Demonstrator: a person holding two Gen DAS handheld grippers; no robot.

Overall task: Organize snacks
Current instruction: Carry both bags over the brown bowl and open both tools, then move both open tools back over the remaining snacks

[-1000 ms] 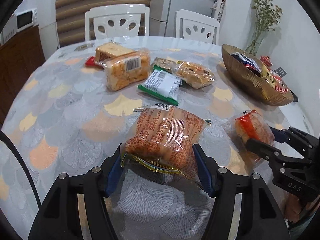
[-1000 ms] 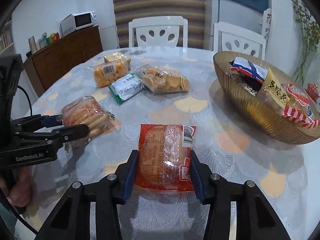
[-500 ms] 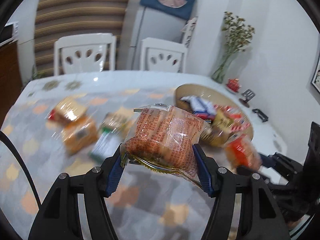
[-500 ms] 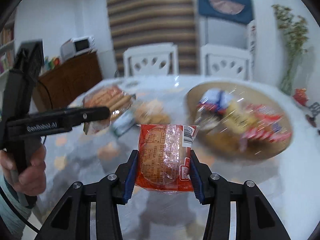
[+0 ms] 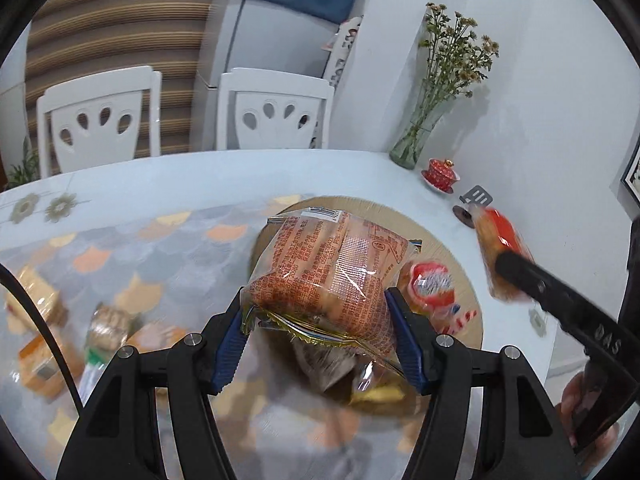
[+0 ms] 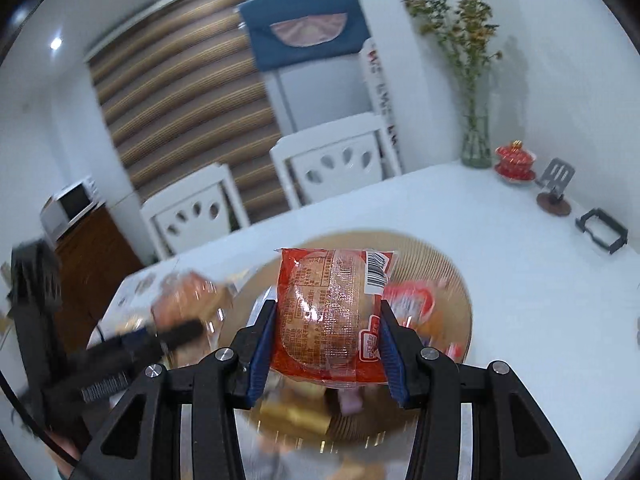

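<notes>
Carrying two packets at once, the job looks roughly midway. The left gripper (image 5: 320, 334) clamps an orange-printed clear bag of long biscuits (image 5: 328, 276), and the right gripper (image 6: 326, 346) pinches a red plastic-wrapped round bun (image 6: 330, 312); both hang above the ribbed golden bowl (image 6: 448, 268), neither released. Several wrapped snacks (image 5: 430, 286) already sit in the bowl, while a few blurred packets (image 5: 38, 354) wait at the left on the scale-patterned table (image 5: 132, 248). A barcode label shows on the bun; the right gripper's arm reads "DAS".
</notes>
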